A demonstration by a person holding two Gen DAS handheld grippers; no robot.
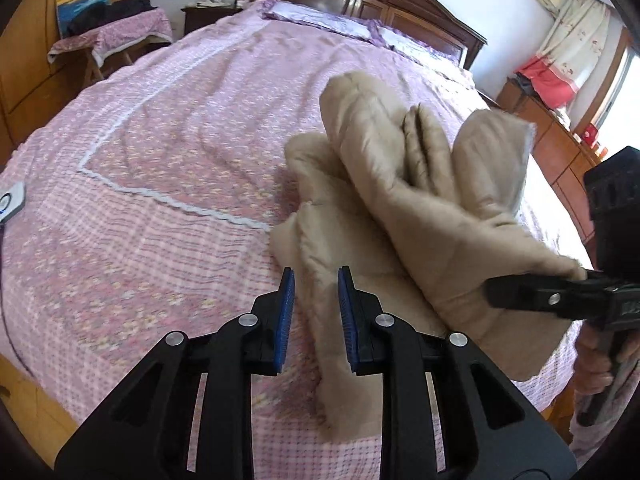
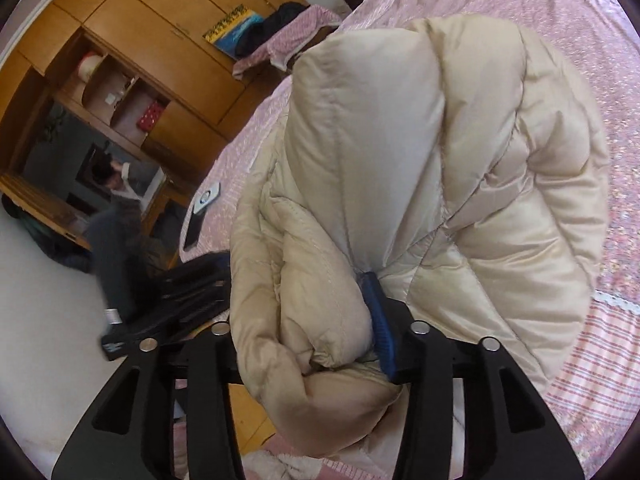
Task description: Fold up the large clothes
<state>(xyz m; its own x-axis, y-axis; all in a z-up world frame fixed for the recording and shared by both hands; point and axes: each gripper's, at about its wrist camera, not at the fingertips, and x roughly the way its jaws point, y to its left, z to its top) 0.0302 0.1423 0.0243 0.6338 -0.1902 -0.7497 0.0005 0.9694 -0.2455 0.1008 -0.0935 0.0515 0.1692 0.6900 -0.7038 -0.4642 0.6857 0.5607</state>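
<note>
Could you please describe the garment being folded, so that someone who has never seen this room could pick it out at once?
Start at the large bed with the pink patterned cover and dark wooden headboard. Toward its near right side lies a bundled beige quilted jacket, one fold between the right gripper's fingers. It is the only puffy, plain-coloured thing on the bed, unlike the flat lilac-edged pillows by the headboard.

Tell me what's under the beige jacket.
The jacket lies bunched on the pink bedspread, which shows all around it. The right gripper holds a thick fold at its near edge. Anything beneath the bulk itself is covered.
</note>
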